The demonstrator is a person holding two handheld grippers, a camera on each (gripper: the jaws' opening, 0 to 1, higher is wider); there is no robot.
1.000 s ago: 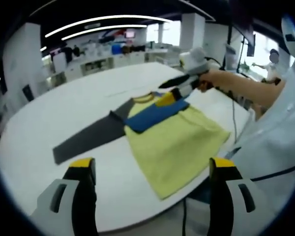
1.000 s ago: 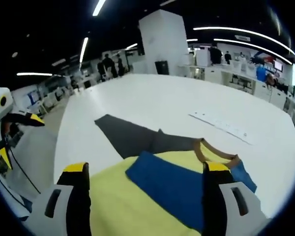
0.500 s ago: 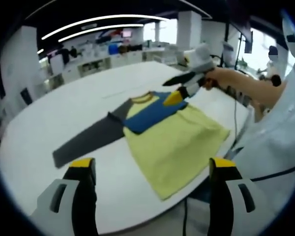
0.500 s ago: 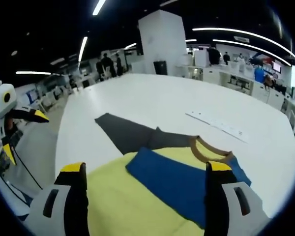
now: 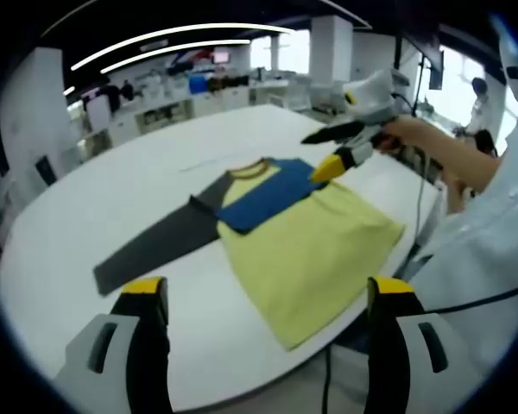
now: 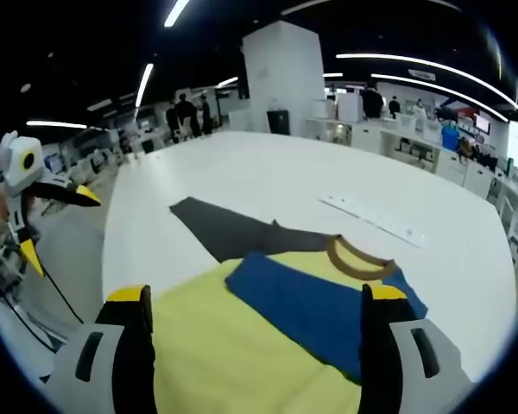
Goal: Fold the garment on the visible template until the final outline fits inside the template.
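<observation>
On the white table (image 5: 86,207), the grey sleeve (image 5: 155,246) stretches out leftward from the yellow shirt (image 5: 306,254); the blue sleeve (image 5: 263,194) is already folded across the chest. The left hand-held gripper (image 5: 263,297), jaws spread and empty, hangs near the table edge and looks nearer to that sleeve. The right hand-held gripper (image 5: 337,151) hovers over the shoulder, released, holding nothing.
</observation>
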